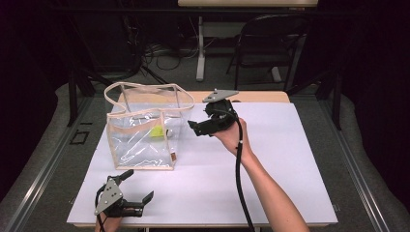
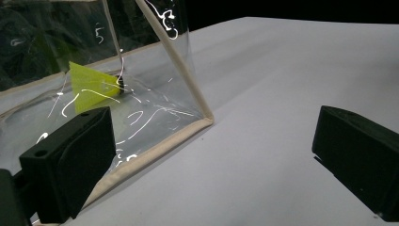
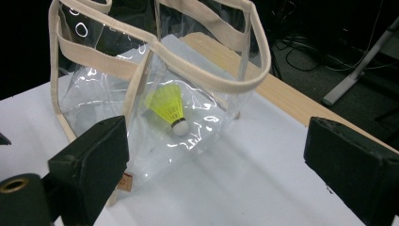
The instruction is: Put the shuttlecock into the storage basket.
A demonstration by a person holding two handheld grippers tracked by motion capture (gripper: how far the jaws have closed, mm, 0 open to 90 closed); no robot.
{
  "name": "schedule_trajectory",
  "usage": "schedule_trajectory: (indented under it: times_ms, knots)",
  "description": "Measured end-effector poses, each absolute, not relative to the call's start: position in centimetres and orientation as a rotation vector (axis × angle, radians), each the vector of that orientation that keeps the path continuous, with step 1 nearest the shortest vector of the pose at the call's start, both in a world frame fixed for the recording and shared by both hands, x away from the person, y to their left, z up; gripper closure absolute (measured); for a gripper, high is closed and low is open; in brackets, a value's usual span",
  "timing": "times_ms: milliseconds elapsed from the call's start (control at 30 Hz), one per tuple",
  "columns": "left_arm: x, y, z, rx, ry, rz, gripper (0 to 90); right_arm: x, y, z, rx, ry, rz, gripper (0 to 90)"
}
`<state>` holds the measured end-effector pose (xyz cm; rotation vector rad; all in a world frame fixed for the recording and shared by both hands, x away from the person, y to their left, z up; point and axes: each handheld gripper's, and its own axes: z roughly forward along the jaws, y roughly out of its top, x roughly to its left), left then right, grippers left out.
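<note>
High view, left to right. The left gripper (image 1: 138, 186) rests at the near left corner of the white table (image 1: 290, 159), its jaws spread wide with nothing between them. Just beyond it stands the clear bag (image 1: 145, 126), an upright transparent tote with beige trim and two beige handles, its mouth open upward. The yellow shuttlecock (image 1: 156, 131) lies inside the bag on its floor. To the right of the bag, level with its upper rim and apart from it, the right gripper (image 1: 196, 126) is held above the table in the person's right hand (image 1: 232, 133), pointing toward the bag; a black cable trails from it along the forearm.

Left gripper view. The jaws stand far apart at either side; the bag's near bottom corner (image 2: 207, 120) sits on the table between and beyond them, and the shuttlecock (image 2: 91, 87) shows through the wall, feathers toward the left.

Right gripper view. The jaws are spread wide and empty. Beyond them the bag (image 3: 160, 89) stands upright, and the shuttlecock (image 3: 169, 108) lies within, its white cork tip pointing down toward the camera. A wooden table edge (image 3: 277, 94) runs behind at right.
</note>
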<state>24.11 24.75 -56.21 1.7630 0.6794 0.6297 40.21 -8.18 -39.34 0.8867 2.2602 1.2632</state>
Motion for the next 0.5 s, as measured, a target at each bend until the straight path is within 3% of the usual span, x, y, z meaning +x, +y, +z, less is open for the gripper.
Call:
schedule_trajectory:
  times_ms: [500]
  knots:
    - [24.2,24.8,-56.2,1.764,0.671,0.632,0.2,38.1,-11.6,-42.2,0.911,2.259,1.259,2.9]
